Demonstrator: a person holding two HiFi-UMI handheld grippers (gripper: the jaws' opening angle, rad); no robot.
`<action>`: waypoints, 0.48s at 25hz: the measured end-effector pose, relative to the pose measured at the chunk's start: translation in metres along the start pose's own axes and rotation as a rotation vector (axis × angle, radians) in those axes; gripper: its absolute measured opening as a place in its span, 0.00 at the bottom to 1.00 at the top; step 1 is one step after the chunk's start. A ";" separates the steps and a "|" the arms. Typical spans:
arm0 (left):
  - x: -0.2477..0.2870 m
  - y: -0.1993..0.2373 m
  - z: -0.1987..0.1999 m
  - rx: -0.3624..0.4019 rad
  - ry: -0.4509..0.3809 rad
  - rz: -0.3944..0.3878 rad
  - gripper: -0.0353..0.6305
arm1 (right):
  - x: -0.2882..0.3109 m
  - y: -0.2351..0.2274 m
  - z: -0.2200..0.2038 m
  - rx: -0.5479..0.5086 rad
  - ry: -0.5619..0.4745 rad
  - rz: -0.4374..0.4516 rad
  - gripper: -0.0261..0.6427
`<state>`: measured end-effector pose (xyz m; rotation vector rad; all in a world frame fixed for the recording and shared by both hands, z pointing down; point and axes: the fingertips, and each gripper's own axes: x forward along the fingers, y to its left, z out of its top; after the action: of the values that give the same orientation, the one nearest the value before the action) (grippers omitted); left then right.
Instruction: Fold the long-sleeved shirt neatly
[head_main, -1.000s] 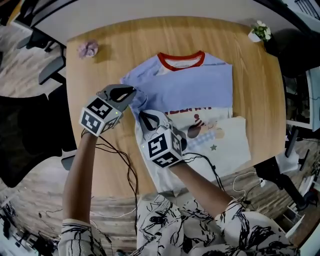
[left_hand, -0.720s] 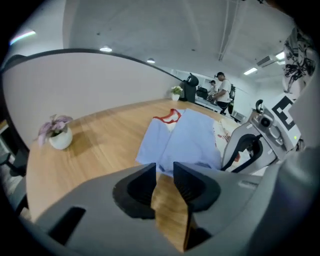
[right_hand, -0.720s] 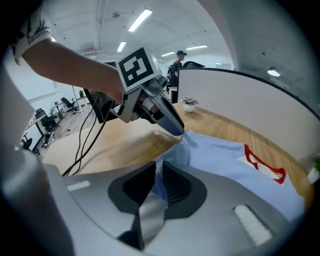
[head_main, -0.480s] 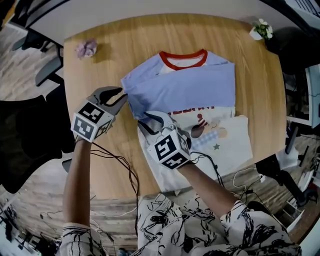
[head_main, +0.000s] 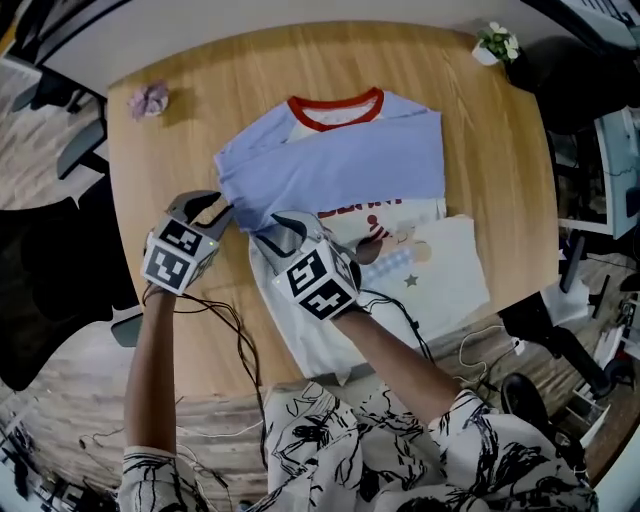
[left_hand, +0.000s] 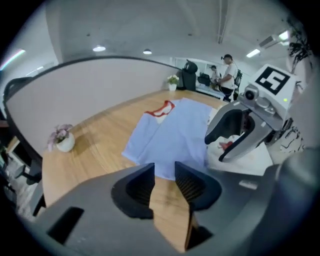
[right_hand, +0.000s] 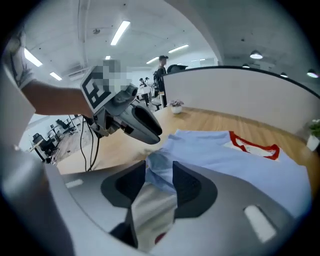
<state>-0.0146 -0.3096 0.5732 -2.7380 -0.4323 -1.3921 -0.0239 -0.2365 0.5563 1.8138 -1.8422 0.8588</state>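
Left gripper (left_hand: 164, 173) jaws, just opened narrowly, frame bare wooden surface (left_hand: 100, 145). Right gripper (right_hand: 160, 171) jaws, likewise just opened, loosely straddle the long-sleeved shirt (right_hand: 225, 155) at its blue fold.

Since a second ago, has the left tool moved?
Yes. The left tool has backed off the shirt's left edge toward the near table edge, jaws just opening, empty.

**Camera placement over your bench (head_main: 480, 150).**
Head camera looks steeply down; cameras on your left tongs (left_hand: 165, 172) and right tongs (right_hand: 159, 172) look closely along their jaws; all share the shirt (head_main: 340, 165).
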 end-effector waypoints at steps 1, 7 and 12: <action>-0.014 -0.010 0.005 -0.015 -0.046 0.016 0.27 | -0.017 0.000 -0.001 0.010 -0.028 0.011 0.33; -0.092 -0.125 0.014 -0.133 -0.299 0.114 0.40 | -0.161 -0.035 -0.045 0.010 -0.133 -0.053 0.40; -0.115 -0.226 -0.013 -0.326 -0.365 0.203 0.44 | -0.278 -0.083 -0.115 0.009 -0.195 -0.186 0.42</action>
<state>-0.1486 -0.1206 0.4690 -3.1969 0.0772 -0.9912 0.0623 0.0488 0.4628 2.1004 -1.7472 0.6437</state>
